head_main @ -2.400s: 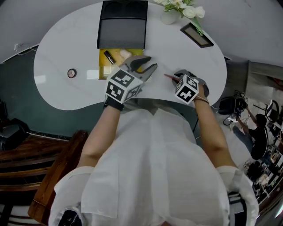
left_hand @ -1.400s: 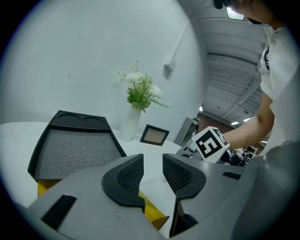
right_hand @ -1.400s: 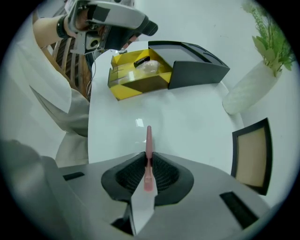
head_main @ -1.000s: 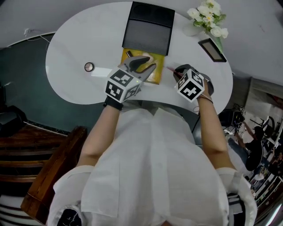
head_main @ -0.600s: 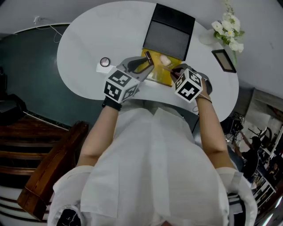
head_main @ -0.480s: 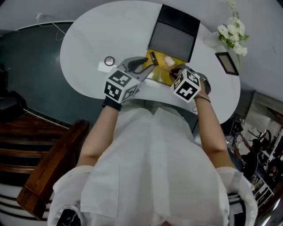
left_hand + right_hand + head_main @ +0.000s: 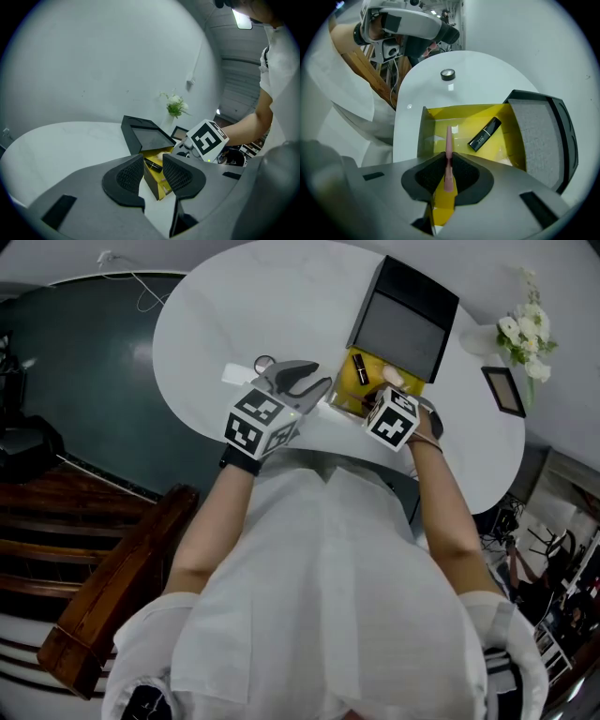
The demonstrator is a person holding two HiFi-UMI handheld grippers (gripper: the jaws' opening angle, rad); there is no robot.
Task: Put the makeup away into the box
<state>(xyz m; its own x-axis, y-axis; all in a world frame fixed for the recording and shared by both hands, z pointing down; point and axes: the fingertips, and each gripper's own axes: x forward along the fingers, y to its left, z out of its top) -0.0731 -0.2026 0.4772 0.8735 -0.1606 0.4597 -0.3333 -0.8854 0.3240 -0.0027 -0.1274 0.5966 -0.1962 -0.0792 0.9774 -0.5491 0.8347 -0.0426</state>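
The white rounded desk [image 7: 225, 306] carried an open box [image 7: 440, 115] with a yellow inside, its black lid [image 7: 403, 320] standing tilted back from the far edge. A vase of white flowers [image 7: 527, 326] and a small picture frame [image 7: 504, 390] stood on the desk beyond the box, well apart from it.

The left gripper [image 7: 153, 161] hung just beside the box's near left corner, its jaws released and apart with nothing between them. The right gripper [image 7: 449, 161] pointed steeply down over the box, clenched on a thin pink makeup stick [image 7: 448, 140].

A black lipstick [image 7: 484, 134] lay flat on the yellow floor, set on a diagonal towards the lid. The pink makeup stick ran along the right gripper's own line: its long axis went straight out past the fingertips, and its free end pointed down at the box floor near the wall opposite the lid, apart from the lipstick. A small round pot [image 7: 447, 74] sat on the desk to the left of the box.
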